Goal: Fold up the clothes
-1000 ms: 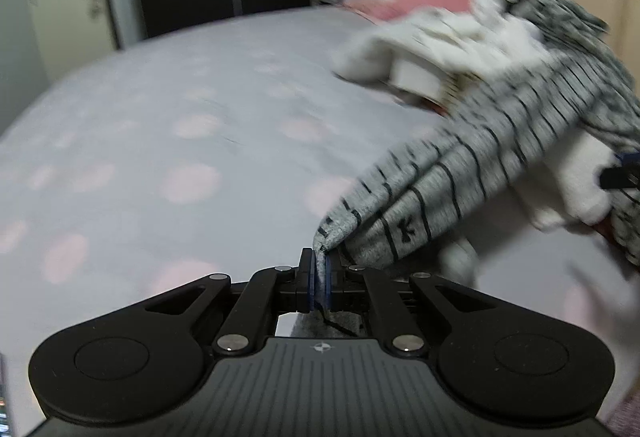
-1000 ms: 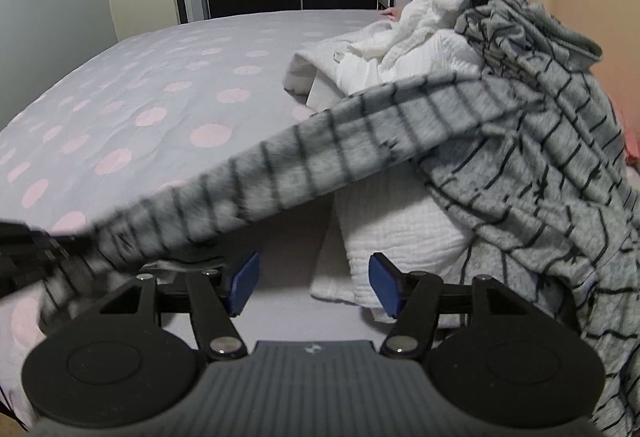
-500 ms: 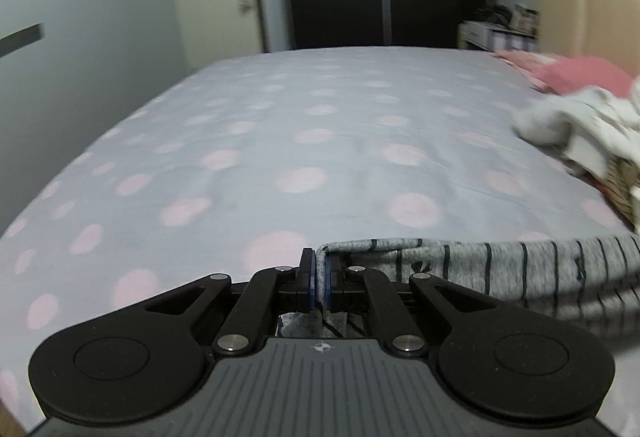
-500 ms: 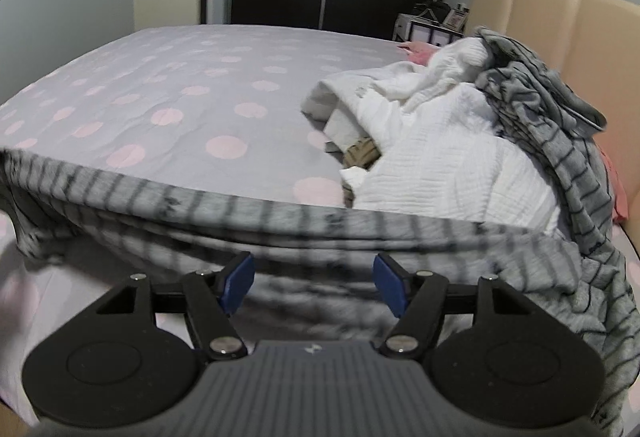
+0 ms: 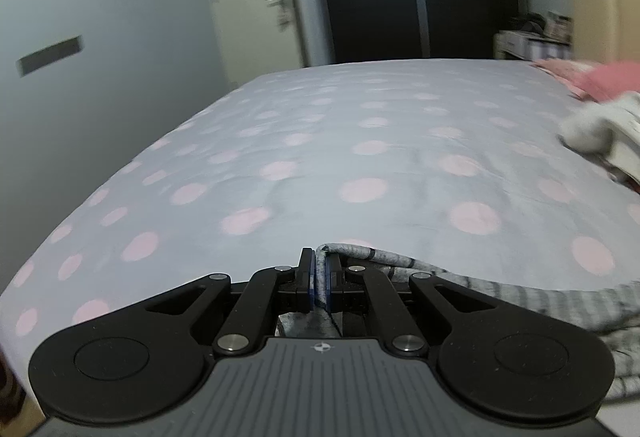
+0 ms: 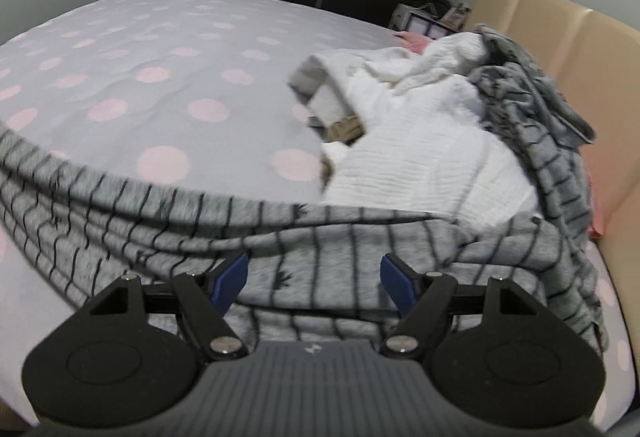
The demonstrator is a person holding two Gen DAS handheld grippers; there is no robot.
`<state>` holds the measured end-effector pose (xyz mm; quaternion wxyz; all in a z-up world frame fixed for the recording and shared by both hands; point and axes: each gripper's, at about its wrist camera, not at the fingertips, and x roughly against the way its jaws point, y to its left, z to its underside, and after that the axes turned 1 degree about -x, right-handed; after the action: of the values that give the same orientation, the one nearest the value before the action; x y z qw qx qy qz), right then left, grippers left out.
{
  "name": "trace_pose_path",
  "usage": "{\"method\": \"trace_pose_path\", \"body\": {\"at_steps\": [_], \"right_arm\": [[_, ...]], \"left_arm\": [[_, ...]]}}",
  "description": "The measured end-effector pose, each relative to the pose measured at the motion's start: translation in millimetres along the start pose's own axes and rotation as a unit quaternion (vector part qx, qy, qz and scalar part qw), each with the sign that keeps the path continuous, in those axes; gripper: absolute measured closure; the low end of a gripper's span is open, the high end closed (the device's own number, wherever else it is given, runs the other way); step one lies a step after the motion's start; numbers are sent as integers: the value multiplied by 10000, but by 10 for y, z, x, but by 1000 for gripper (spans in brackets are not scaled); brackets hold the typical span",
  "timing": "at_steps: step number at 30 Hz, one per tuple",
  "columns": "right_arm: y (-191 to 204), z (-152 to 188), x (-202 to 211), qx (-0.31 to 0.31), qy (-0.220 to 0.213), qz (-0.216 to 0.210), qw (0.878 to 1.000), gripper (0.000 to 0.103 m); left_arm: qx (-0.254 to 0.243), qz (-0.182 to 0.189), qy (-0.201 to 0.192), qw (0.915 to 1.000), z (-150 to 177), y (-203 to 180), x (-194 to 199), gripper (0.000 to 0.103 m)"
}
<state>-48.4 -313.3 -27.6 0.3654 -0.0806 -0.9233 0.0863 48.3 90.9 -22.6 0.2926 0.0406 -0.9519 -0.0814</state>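
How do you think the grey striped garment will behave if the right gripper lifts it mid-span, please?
Probably floppy: the grey striped garment sags in folds away from the shut left gripper. It likely drapes either side of the opening right gripper, and may drag the white clothes it lies against.

A garment (image 6: 280, 233) lies across the bed (image 6: 160, 77), clothes pile (image 6: 420, 141) behind it.

Grey garment w/ thin black stripes (image 6: 320, 237), stretched in a band across near edge of bed (image 6: 160, 77), rest heaped over white clothes pile (image 6: 420, 157) by the headboard edge.
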Motion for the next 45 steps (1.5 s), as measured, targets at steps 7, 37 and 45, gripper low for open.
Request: {"method": "trace_pose_path", "body": {"at_steps": [7, 37, 45], "right_arm": [[-29, 50, -241, 12, 391, 440, 9983, 24], [1095, -501, 51, 276, -29, -2001, 9794, 96], [1684, -767, 325, 721, -483, -3016, 9495, 97]], "left_arm": [[-369, 608, -78, 9974, 51, -398, 48, 100], [-233, 706, -189, 9971, 85, -403, 150, 100], [-112, 545, -364, 9978, -11, -267, 212, 100]]}}
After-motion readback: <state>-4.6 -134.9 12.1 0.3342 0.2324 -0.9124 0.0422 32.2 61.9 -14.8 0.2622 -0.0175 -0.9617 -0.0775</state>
